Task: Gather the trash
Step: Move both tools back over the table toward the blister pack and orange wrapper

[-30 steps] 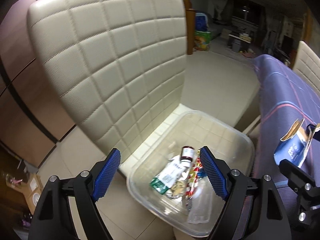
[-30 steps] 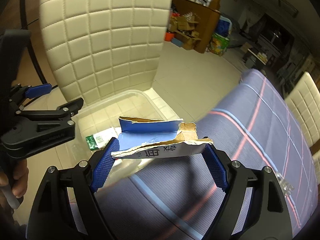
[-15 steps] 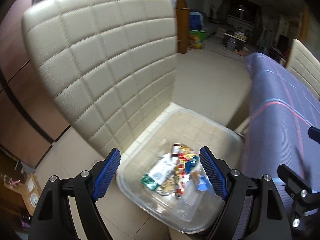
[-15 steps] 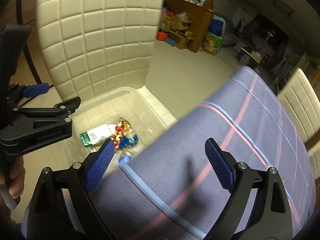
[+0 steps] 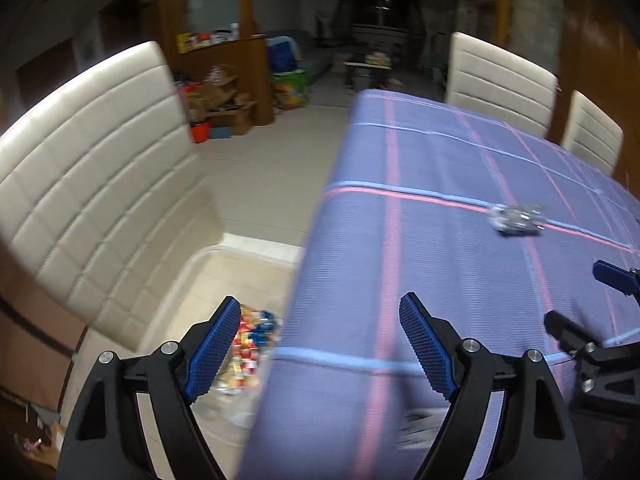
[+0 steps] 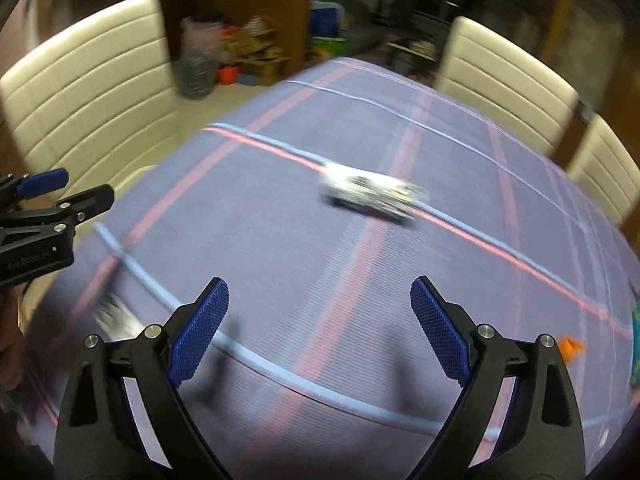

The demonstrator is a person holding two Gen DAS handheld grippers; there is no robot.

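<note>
Wrappers (image 5: 248,344) in clear bin (image 5: 208,264).

We list: bench (image 5: 440,240) under a purple cloth with pink and pale-blue stripes; three cream padded chairs (image 5: 100,184) around it; pale tiled floor (image 5: 272,168); cluttered wooden shelving (image 5: 224,80) behind.

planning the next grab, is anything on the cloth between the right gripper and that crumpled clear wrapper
Nothing visible does. The right gripper is open and empty, and only bare tablecloth lies between it and the crumpled wrapper.
</note>
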